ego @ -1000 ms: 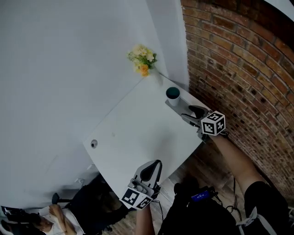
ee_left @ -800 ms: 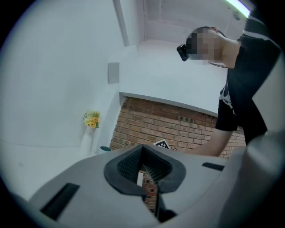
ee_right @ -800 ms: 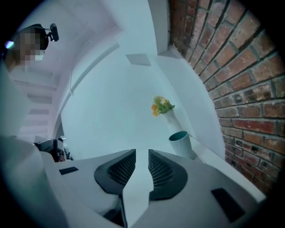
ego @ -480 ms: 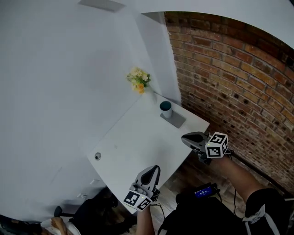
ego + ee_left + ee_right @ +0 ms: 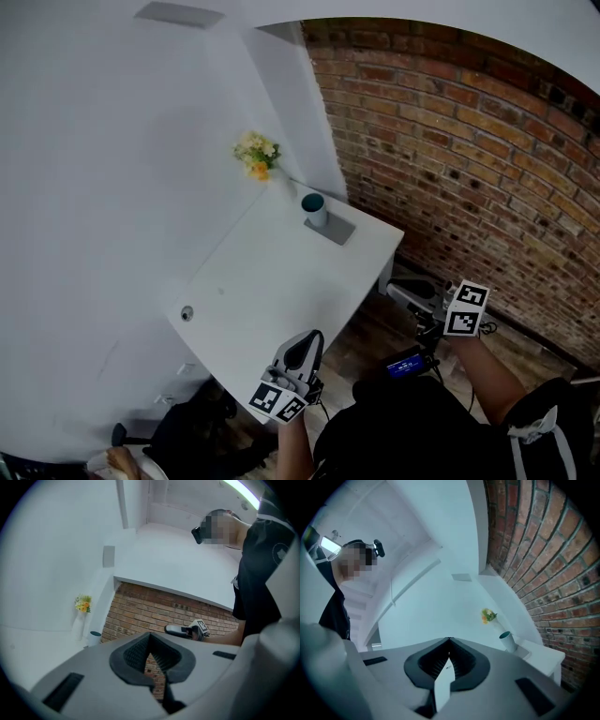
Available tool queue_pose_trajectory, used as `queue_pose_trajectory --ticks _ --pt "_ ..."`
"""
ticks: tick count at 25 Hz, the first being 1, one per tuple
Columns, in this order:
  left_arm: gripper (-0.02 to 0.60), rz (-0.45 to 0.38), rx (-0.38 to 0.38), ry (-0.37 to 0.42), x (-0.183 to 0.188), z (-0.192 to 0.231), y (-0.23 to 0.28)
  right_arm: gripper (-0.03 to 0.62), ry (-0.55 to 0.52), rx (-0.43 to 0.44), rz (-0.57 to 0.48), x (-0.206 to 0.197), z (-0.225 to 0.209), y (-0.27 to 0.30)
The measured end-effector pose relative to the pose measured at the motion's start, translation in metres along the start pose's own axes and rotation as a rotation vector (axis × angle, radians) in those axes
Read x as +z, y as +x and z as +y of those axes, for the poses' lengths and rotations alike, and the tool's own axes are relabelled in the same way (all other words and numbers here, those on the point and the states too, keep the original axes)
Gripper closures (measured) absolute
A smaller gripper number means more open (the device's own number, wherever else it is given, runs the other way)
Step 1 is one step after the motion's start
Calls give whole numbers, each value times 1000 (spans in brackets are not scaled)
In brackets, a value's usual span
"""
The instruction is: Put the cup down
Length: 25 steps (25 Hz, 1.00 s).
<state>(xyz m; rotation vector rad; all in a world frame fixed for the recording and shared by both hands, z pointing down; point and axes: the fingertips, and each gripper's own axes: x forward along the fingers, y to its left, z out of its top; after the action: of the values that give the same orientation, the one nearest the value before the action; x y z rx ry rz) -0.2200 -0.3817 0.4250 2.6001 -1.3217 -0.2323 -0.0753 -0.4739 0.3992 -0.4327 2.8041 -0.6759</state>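
Observation:
The cup (image 5: 314,208), pale with a teal inside, stands upright on a grey pad (image 5: 334,230) at the far right corner of the white table (image 5: 272,281). My right gripper (image 5: 392,286) hangs off the table's right edge, well short of the cup, shut and empty. Near the table's front edge my left gripper (image 5: 314,334) is likewise shut with nothing in it. The right gripper view shows the cup (image 5: 506,641) far ahead beyond the shut right gripper (image 5: 449,641). The left gripper view shows the cup (image 5: 95,637) small at the left, past the left gripper (image 5: 150,635).
A vase of yellow flowers (image 5: 255,155) stands at the table's far corner beside the cup. A brick wall (image 5: 469,141) runs along the right. A small round hole (image 5: 187,314) sits near the table's left corner. A lit device (image 5: 405,364) lies below the table's edge.
My right gripper let go of the cup, shut, and drew back off the table's right edge. The cup stays upright on the grey pad. The left gripper barely moved.

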Motion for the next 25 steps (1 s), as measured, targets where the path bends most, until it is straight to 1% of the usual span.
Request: queue_pose_trajectory --ticks 4,9,18,25 --pt "574 14 -56 -5 -7 -19 12 580 57 -21 -45 -3 2 -13" --pt "574 26 -91 3 -6 -27 19 582 2 -44 -6 -10 7 -5" --pt "574 33 -94 4 -5 -25 21 580 -21 -89 19 -12 -3 3" --pt "574 35 -84 4 -5 -20 21 582 -36 -92 37 -16 -7 10"
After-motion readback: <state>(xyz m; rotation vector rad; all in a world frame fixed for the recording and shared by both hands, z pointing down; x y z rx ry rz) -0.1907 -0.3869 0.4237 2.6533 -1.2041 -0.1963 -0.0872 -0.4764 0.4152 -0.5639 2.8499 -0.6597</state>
